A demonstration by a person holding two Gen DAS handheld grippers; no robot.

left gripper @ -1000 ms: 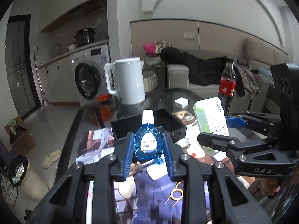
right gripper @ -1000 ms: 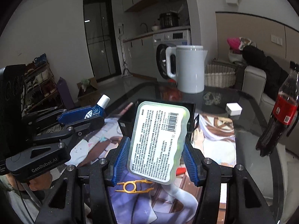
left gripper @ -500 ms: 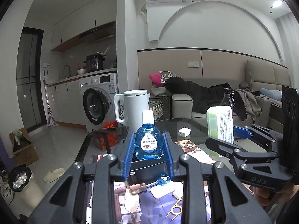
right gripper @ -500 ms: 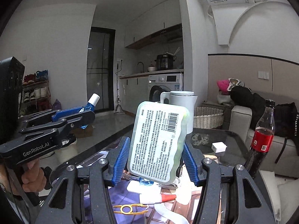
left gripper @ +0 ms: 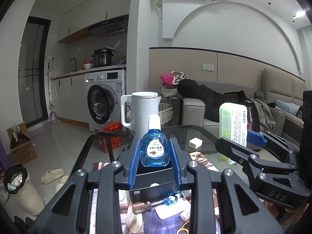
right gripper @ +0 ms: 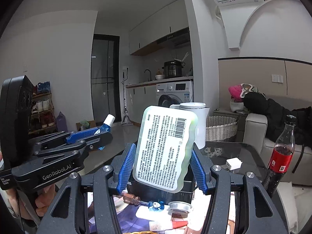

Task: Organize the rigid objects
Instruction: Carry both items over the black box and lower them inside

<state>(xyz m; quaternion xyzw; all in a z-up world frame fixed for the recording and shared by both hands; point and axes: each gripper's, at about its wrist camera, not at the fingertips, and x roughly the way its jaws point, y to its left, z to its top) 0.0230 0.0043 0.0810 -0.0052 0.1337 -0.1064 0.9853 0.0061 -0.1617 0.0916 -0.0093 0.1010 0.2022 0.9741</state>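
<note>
Between our left gripper's (left gripper: 155, 159) jaws, a blue eye-drop bottle (left gripper: 154, 149) stands upright, gripped firmly. Our right gripper (right gripper: 163, 167) clamps a green labelled case (right gripper: 166, 148), tilted slightly. Below both pairs of jaws, a black box (left gripper: 154, 183) sits on the glass worktop (left gripper: 197, 134) among small clutter.

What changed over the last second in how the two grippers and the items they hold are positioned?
Both grippers rose and tilted up from the table toward the room. The left gripper stayed shut on the blue eye-drop bottle, the right gripper on the green labelled case. The black box now sits low behind the fingertips. Neither item was released.
</note>
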